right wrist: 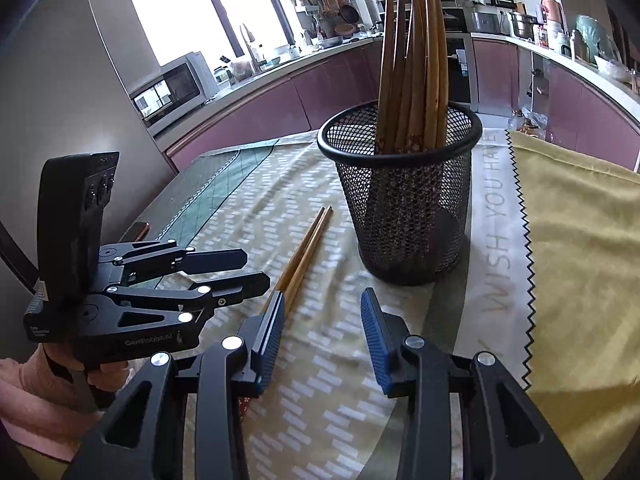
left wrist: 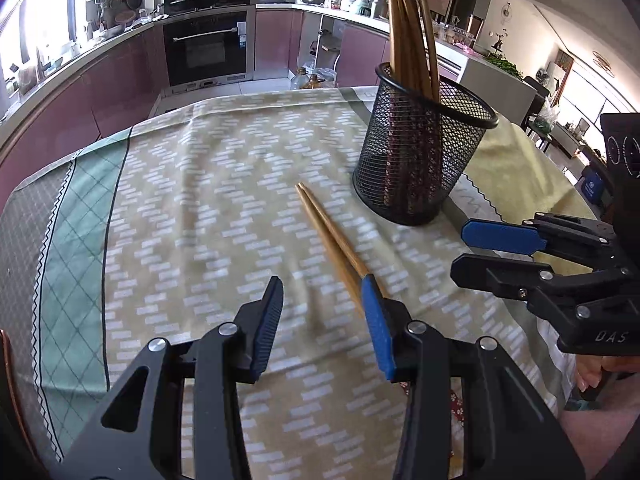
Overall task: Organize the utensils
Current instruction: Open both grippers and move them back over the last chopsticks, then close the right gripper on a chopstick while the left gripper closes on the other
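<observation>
Two loose chopsticks (left wrist: 332,236), one mesh holder (left wrist: 420,160), two grippers

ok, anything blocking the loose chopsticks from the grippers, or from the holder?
Nothing visible. The chopsticks lie on bare cloth, with the open left gripper and open right gripper both at their near end. The mesh holder stands just beyond; its mouth is partly filled with upright chopsticks, with room left.

**Free room and obstacles on the cloth**

To your left the tablecloth (left wrist: 192,208) lies bare and open to passage. The mesh holder (left wrist: 424,156) stands far right, its upright chopsticks (left wrist: 408,32) blocking any pass across its top. A loose chopstick pair (left wrist: 332,232) lies near, just left of the holder. The right gripper (left wrist: 472,252) crowds the near right.
</observation>
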`<state>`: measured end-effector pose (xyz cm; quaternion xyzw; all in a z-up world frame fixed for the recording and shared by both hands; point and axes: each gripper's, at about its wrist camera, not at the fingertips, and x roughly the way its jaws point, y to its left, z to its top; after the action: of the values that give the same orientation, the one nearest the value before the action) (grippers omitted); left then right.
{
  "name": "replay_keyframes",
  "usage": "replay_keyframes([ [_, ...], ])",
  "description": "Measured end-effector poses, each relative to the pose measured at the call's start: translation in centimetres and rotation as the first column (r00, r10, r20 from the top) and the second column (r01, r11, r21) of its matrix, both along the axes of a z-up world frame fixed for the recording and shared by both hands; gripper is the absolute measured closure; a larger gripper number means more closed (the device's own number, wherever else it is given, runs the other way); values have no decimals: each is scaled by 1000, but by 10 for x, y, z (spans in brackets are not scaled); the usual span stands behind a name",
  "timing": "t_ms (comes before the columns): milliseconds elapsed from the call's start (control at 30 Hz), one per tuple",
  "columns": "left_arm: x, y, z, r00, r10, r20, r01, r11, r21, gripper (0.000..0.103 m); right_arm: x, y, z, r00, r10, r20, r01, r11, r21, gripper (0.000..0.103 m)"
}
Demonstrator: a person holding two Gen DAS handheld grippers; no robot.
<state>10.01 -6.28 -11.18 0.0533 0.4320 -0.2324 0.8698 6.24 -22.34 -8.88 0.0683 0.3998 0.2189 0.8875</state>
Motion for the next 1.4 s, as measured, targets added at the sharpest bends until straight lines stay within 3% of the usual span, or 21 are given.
replay_keyframes([
  [467, -9, -11, -6, 1000, -3, -5, 3, 999, 51, 63, -4, 5, -6, 1000, 11, -20, -11, 1000, -3, 65],
  [600, -9, -10, -6, 1000, 12, -3, -12, 998, 60, 69, -1, 11, -7, 1000, 18, -23, -18, 1000, -12, 65],
  [900, -10, 2, -5, 1000, 4, -28, -4, 1000, 8, 83, 11, 36, -9, 998, 50, -39, -52, 997, -59, 66],
  [1033, -9, 7, -5, 999, 7, -33, -7, 1000, -3, 87, 18, 49, -13, 997, 63, -47, -67, 993, -96, 71],
  [1233, -6, 14, -6, 999, 29, -42, -30, 1000, -8, 79, 24, 59, -17, 997, 61, -53, -68, 988, -136, 76],
  [1400, 1, 14, -7, 998, 45, -38, -44, 999, 14, 78, 29, 62, -18, 997, 59, -56, -68, 984, -164, 81],
])
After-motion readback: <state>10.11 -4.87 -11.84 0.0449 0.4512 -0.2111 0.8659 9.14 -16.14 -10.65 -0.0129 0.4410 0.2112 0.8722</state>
